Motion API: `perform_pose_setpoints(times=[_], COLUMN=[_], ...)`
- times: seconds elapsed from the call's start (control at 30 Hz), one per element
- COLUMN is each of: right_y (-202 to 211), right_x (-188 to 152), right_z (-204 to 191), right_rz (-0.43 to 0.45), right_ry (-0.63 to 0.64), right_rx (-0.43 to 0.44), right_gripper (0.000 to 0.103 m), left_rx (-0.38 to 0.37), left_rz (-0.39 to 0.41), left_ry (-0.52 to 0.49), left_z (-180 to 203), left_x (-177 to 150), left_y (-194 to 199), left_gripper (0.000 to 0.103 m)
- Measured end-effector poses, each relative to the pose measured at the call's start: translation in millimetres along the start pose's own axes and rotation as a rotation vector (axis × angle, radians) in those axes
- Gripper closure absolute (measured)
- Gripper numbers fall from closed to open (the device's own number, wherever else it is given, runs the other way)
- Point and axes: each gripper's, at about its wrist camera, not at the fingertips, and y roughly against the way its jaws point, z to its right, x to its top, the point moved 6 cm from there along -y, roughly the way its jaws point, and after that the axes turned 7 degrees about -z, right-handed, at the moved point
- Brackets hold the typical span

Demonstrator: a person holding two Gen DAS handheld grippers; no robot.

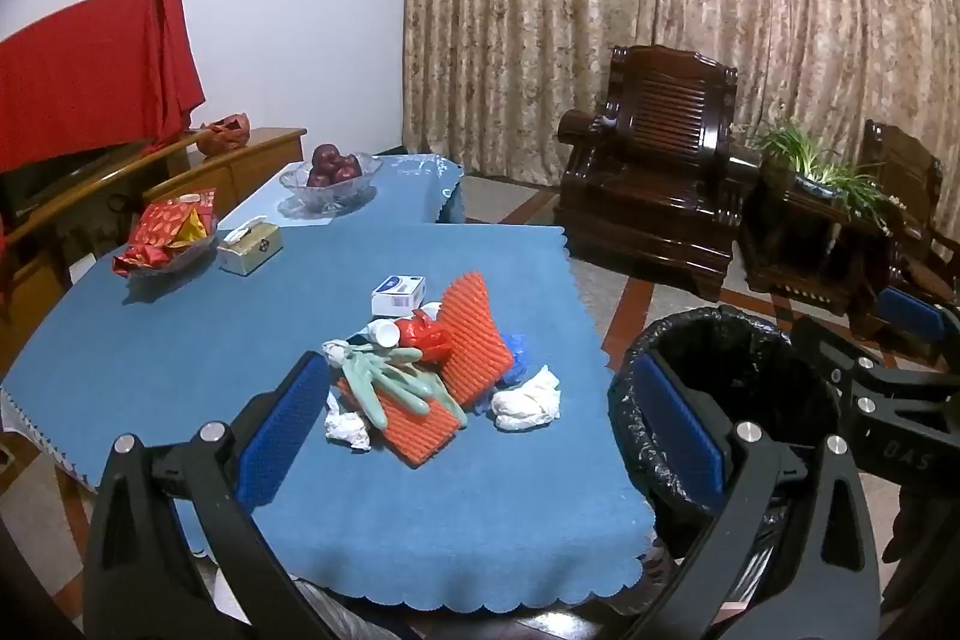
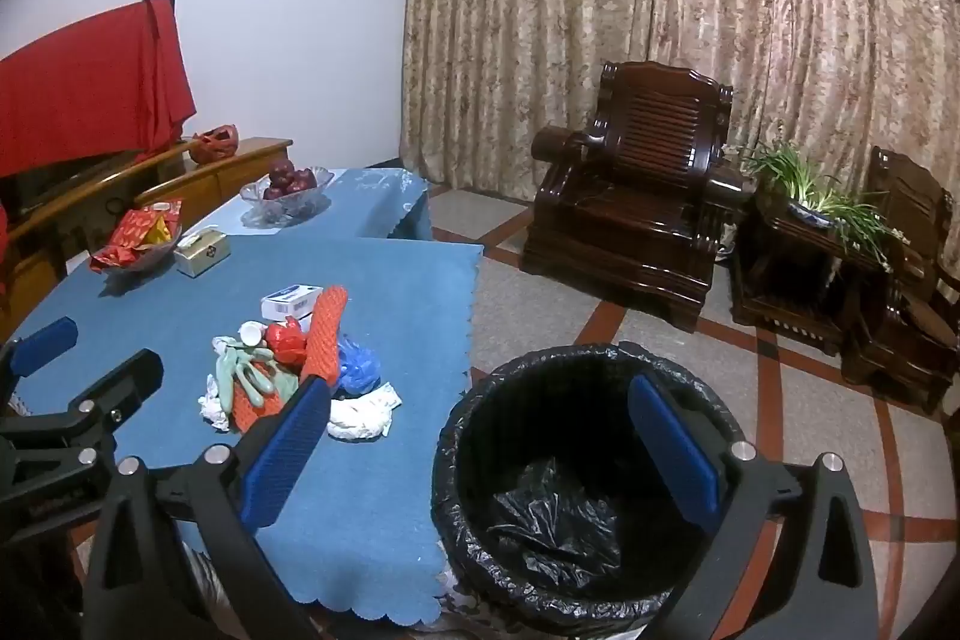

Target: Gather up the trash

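Right, both grippers free, trash untouched.

1. Left gripper [image 1: 480, 436]: jaws spread wide, nothing between the pads. It hangs above the near part of the table [image 1: 180, 340], tilted down.
2. Trash pile [image 1: 432, 370] lies on the blue cloth just beyond the left gripper's fingertips, between its two fingers in the left wrist view, not touched by either.
3. Right gripper [image 2: 480, 454]: jaws also spread wide, empty. It hangs over the bin [image 2: 480, 436], which stands on the floor beside the table's right edge.
4. In the right wrist view the pile sits left of the right gripper, partly behind its left finger [image 2: 288, 454]; apart from it.
5. Count in the pile:
   - orange ridged mats [image 1: 474, 334]: two, one leaning up, one flat
   - green glove [image 1: 390, 382]: one, lying across the flat mat
   - red wrapper [image 1: 429, 334]: one
   - blue plastic bag [image 1: 516, 358]: one
   - white crumpled wads [image 1: 528, 400]: at least two, one right, one left; a third by the glove's cuff is unclear
   - small white cup [image 1: 387, 334]: one, tipped over
   - white-and-blue box [image 1: 399, 293]: one, just behind the pile
6. Bin: one, black liner, only the crumpled liner visible inside.
7. Far end of the table: two glass bowls, one tissue box [image 1: 249, 247].
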Motion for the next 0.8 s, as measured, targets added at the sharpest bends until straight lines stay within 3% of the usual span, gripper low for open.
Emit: perform_pose_setpoints(times=[0.8], right_y=[-0.2], right_x=[-0.2], right_z=[0.4], right_rz=[-0.001], right_ry=[-0.001], right_rx=[0.000], right_gripper=[0.006], left_rx=[-0.002], left_rz=[-0.008], left_ry=[0.006], left_z=[-0.7], left_x=[-0.3], left_y=[0.5], left_gripper=[0.005])
